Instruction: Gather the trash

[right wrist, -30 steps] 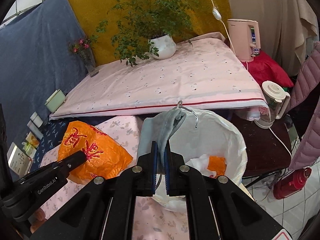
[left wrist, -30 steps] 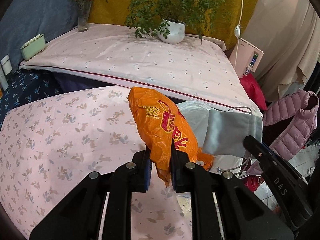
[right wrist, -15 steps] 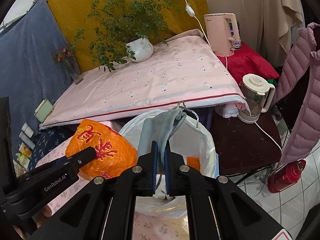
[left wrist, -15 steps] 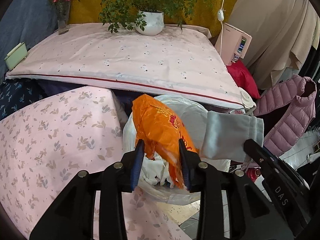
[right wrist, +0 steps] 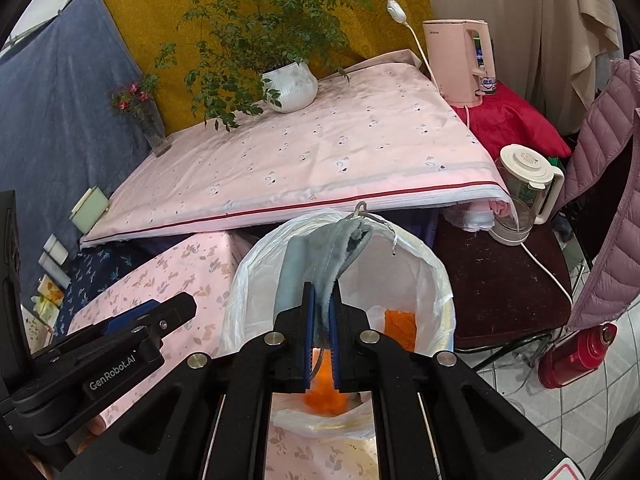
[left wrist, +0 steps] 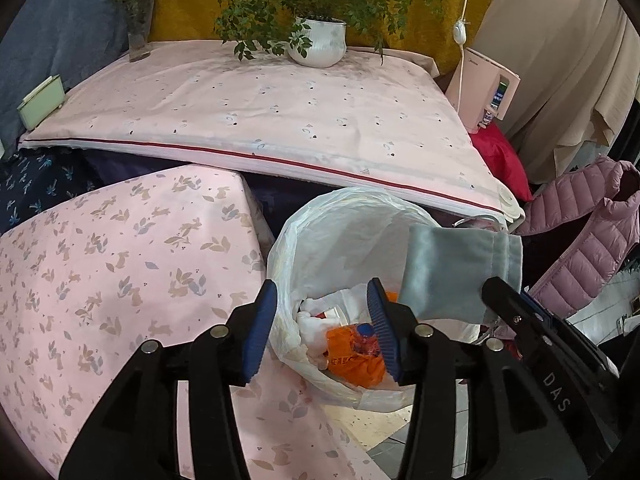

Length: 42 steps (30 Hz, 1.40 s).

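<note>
Crumpled orange plastic wrapper [left wrist: 354, 354] now lies in the white-lined trash bin [left wrist: 320, 216], just dropped from our spread left fingers [left wrist: 262, 320], while our right fingers [right wrist: 307, 334] clamp the grey cloth pouch [right wrist: 324, 256] above it.

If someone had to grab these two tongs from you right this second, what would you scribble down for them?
Left tongs: open, holding nothing, poised over the white trash bag.
Right tongs: shut on the grey cloth pouch, held above the bag's mouth.
Orange wrapper: already down in the bag with some white scraps.
Done: orange wrapper binned.
Left: let the pouch go into the bag. I see no other loose trash on the pink floral cloth from here.
</note>
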### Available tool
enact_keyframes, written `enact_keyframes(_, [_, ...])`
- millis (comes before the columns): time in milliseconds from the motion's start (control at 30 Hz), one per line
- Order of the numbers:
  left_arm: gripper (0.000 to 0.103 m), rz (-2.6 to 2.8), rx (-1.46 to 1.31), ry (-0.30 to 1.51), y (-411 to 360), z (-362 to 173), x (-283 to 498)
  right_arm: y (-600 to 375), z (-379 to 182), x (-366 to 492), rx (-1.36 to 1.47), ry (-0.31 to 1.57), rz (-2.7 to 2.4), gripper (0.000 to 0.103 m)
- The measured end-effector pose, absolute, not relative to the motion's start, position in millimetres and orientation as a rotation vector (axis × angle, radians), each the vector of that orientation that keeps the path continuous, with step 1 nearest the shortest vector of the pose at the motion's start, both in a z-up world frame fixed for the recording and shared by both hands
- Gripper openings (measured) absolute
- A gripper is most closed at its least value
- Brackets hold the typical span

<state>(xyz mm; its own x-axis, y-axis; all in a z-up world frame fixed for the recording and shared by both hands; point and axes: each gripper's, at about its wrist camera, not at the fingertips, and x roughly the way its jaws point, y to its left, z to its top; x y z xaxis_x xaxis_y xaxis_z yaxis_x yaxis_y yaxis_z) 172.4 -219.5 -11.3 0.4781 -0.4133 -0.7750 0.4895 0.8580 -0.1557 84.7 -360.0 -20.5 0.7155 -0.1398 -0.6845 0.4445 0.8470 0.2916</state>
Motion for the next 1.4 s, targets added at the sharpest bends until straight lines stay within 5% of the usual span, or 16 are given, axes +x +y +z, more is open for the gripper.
enact_keyframes(967, [0.052,-0.469,0.091,0.913,-180.8,-21.7,168.2,-316.9,-28.0,104.2,0.333,0.793,-0.286,0.030])
enact_keyframes(1400, [0.061,-0.424,0.135,0.887,-161.8,-24.5,140.7,-302.0,-25.3,76.9,0.275,0.815,-0.294,0.051])
